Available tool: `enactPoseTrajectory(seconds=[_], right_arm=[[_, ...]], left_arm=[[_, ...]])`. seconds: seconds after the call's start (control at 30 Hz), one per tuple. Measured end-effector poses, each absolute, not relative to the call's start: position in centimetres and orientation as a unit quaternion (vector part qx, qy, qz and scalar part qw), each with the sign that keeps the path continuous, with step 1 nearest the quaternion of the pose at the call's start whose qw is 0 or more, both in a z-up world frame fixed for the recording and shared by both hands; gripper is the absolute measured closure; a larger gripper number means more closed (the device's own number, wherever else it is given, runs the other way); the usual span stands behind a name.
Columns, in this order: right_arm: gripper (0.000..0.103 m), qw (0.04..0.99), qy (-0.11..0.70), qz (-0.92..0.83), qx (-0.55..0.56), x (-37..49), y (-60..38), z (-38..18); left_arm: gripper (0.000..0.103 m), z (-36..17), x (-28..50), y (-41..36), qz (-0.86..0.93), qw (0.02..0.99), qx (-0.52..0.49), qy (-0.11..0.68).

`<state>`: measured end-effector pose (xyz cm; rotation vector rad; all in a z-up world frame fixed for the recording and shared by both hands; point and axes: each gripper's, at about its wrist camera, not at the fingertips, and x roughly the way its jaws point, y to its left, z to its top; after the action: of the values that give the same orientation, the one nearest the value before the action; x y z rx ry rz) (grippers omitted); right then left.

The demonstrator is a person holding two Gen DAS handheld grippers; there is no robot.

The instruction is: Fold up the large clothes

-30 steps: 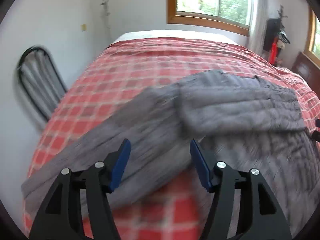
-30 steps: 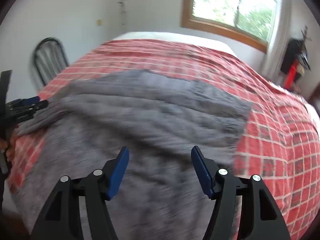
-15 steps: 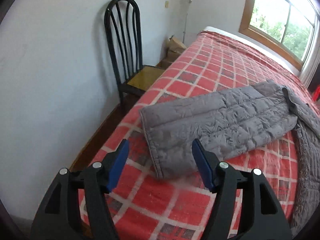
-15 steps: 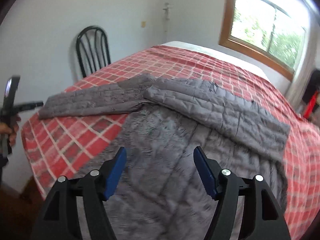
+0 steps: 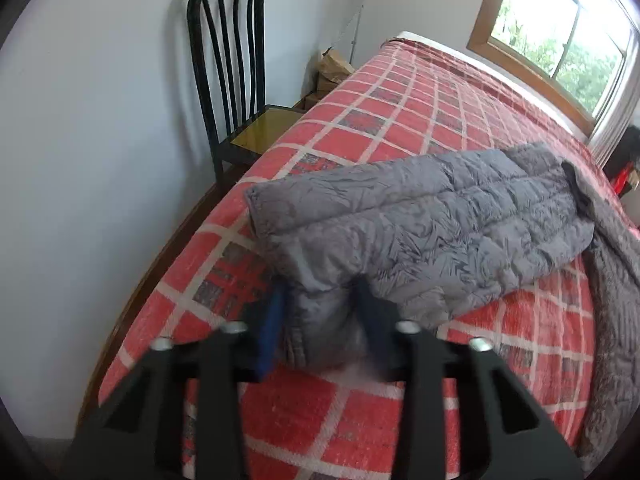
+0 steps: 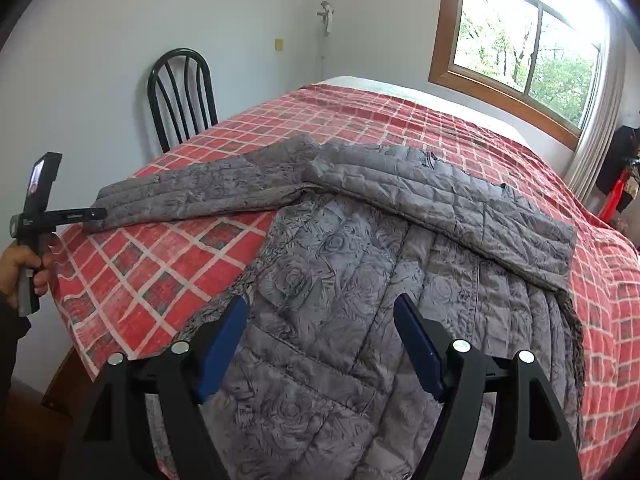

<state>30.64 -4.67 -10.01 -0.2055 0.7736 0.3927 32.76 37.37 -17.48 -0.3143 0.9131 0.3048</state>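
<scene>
A grey quilted jacket (image 6: 340,264) lies spread on a bed under a red checked cover (image 6: 400,128). One sleeve (image 6: 460,204) is folded across its body. The other sleeve (image 5: 420,216) stretches out toward the bed's left edge. My left gripper (image 5: 320,292) is at that sleeve's cuff, its jaws closing with the cuff bunched between the blue pads; in the right wrist view it (image 6: 94,214) sits at the sleeve's tip, held by a hand (image 6: 24,264). My right gripper (image 6: 320,312) hovers over the jacket's lower body, jaws opening, nothing between them.
A black chair (image 5: 228,60) stands against the white wall beside the bed's left edge. Brown paper bags (image 5: 334,68) sit on the floor behind it. A wood-framed window (image 6: 520,40) is beyond the bed. A red object (image 6: 616,196) stands at the far right.
My left gripper swung left to the outstretched sleeve's cuff and its jaws closed onto it. The right gripper shifted over the jacket's lower body and widened slightly.
</scene>
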Motion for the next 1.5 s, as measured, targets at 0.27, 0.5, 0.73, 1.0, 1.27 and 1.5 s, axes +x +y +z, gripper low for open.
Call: enactPoseTrajectory(seconds=[0.27, 0.5, 0.73, 1.0, 1.27, 1.5], right_arm=[[0.027, 0.903, 0.373, 0.187, -0.105, 31.4, -4.6, -10.0], [0.027, 0.906, 0.366, 0.185, -0.102, 31.9, -5.0, -9.5], [0.027, 0.909, 0.359, 0.184, -0.101, 31.9, -5.2, -8.7], [0.027, 0.916, 0.348, 0.173, -0.099, 32.7, -6.3, -7.2], [0.028, 0.924, 0.345, 0.144, -0.08, 34.5, -10.8, -5.9], [0.028, 0.926, 0.353, 0.113, -0.073, 37.3, -16.2, -6.0]], left_arm=[[0.1, -16.3, 32.3, 37.4, 0.139, 0.887, -0.159, 0.412], [0.101, -14.2, 31.6, 36.5, 0.133, 0.898, -0.147, 0.393], [0.101, -12.9, 31.6, 36.0, 0.132, 0.901, -0.143, 0.387], [0.101, -4.7, 33.2, 31.5, 0.084, 0.934, -0.116, 0.326], [0.101, 1.9, 37.2, 20.0, -0.007, 0.955, -0.052, 0.291], [0.101, 2.4, 41.6, 10.2, -0.071, 0.952, -0.017, 0.298]])
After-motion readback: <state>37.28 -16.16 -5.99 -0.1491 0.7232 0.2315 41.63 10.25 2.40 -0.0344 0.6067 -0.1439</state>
